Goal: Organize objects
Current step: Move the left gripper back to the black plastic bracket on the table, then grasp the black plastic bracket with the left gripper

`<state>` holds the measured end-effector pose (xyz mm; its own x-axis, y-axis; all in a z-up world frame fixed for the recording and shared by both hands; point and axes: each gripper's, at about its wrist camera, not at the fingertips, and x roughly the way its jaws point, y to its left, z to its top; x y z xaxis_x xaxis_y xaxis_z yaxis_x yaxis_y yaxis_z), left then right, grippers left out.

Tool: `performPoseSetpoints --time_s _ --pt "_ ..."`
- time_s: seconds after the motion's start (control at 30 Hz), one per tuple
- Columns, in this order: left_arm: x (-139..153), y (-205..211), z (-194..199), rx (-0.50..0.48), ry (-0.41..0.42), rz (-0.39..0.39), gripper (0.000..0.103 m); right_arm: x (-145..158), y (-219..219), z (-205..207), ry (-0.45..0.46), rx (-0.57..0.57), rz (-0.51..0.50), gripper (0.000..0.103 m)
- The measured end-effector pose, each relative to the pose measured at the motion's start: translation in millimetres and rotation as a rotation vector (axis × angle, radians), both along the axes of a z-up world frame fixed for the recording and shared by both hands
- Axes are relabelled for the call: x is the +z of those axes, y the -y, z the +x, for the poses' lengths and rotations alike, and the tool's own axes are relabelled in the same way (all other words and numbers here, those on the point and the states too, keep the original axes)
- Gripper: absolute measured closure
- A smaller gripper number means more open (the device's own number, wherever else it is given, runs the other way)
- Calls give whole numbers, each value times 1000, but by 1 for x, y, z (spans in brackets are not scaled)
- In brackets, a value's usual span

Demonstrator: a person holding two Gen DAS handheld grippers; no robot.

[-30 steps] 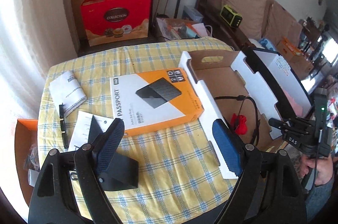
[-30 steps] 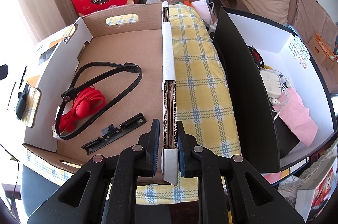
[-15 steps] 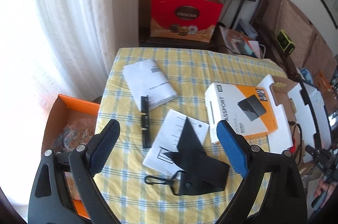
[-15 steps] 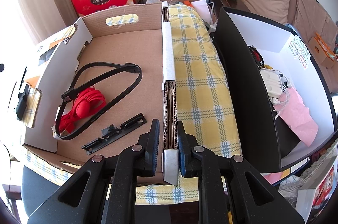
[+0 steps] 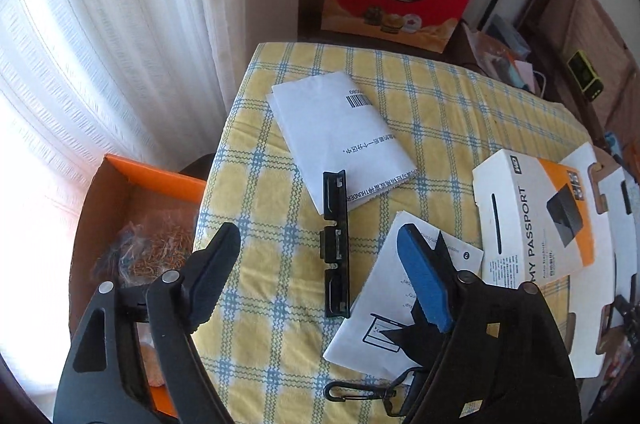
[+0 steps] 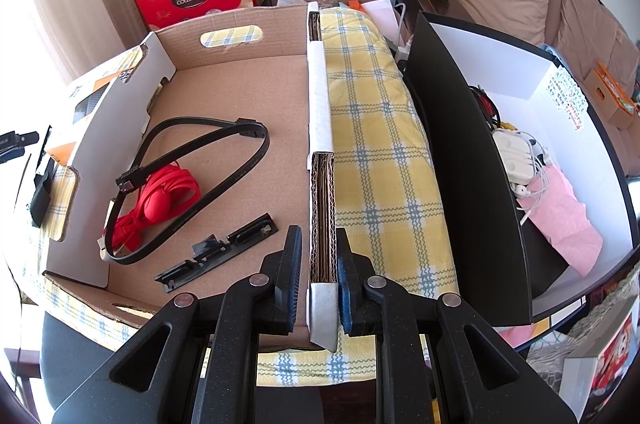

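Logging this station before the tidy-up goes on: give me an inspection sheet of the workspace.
Surface: checked tablecloth over the table.
Job's things: black slotted strip lies flat on the cloth; a similar strip is in the cardboard tray.
Clutter: folded leaflets, hard-drive box, black strap with clip.
Grippers: left gripper over the strip, jaws closing, nothing between them; right gripper shut on the tray's wall.
Cables: flat black cable and red cord in the tray.
Surroundings: orange box, curtain.
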<state>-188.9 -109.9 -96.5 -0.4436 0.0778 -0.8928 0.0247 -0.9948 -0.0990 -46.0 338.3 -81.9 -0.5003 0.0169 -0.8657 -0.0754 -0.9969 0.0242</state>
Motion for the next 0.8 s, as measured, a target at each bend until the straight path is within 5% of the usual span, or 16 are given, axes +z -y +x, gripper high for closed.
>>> performPoseSetpoints --time_s 0.3,0.63,0.8 --pt "-15 -4 -11 0 37 4 50 -1 0 0 0 0 0 87" --pt "-19 2 -8 28 26 -24 87 -1 0 0 0 -1 0 87" --pt "-15 6 -4 36 4 -1 88 -1 0 0 0 0 1 87"
